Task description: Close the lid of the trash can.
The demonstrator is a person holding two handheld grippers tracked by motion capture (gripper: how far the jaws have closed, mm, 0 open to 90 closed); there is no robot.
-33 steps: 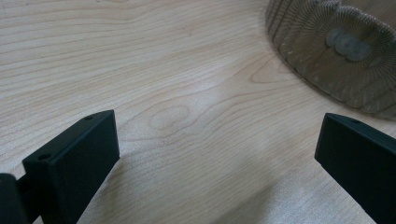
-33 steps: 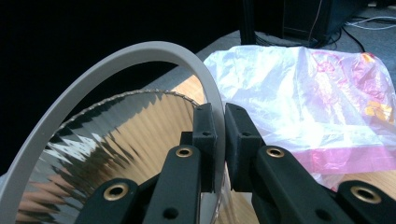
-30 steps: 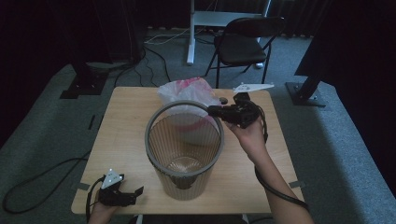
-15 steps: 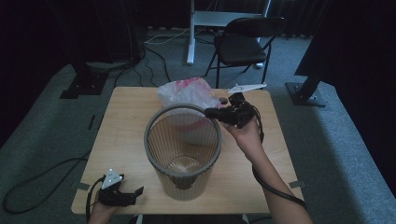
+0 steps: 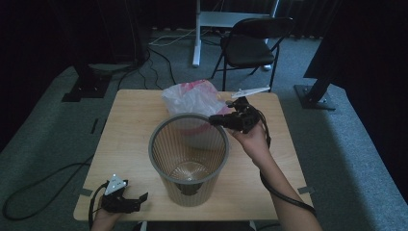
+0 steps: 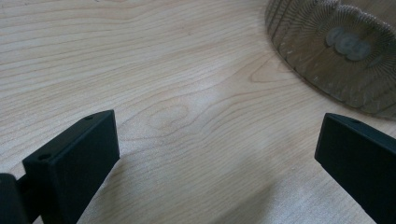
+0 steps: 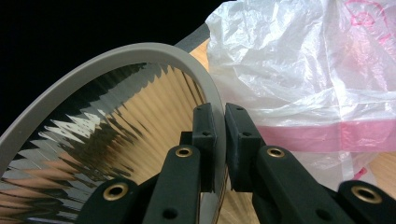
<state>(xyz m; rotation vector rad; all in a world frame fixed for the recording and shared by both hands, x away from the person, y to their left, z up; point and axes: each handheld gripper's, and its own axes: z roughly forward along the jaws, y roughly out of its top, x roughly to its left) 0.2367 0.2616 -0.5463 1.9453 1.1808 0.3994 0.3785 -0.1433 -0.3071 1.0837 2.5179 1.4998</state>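
The light wooden table (image 5: 130,139) stands on grey carpet (image 5: 43,134) in a dark room, with a black folding chair (image 5: 250,45) behind it. A round grey see-through bin (image 5: 188,159) stands near the front edge, in the middle. A crinkly white plastic bag with pink print (image 5: 192,98) lies by the back edge; its writing is too blurry to read. The right gripper (image 7: 218,140) is clamped on the bin's rim. The left gripper (image 5: 126,202) rests at the front left corner, jaws wide apart.
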